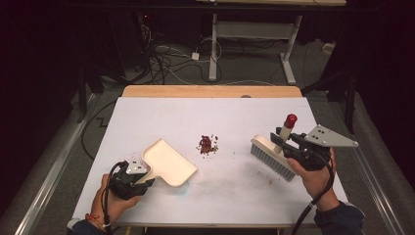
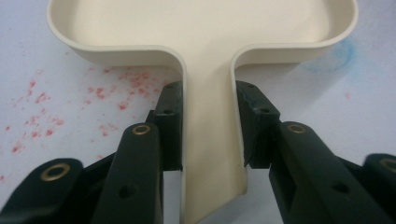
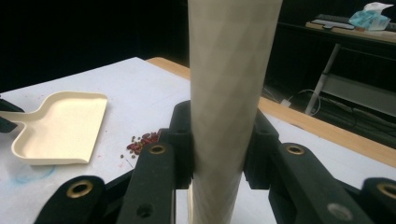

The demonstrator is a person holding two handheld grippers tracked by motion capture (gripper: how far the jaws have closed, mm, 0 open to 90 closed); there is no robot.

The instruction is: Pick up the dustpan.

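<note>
On the worktop (image 1: 161, 205) a dustpan (image 1: 168, 162) lies at the left, its handle toward the near edge and clamped between the fingers (image 2: 169, 122) of the left gripper (image 1: 128, 182). A small heap of scraps (image 1: 208, 144) lies at the middle, right of the dustpan. Further right, a brush (image 1: 272, 155) stands bristles-down on the worktop, its handle held between the fingers (image 3: 183, 140) of the right gripper (image 1: 304, 148)
</note>
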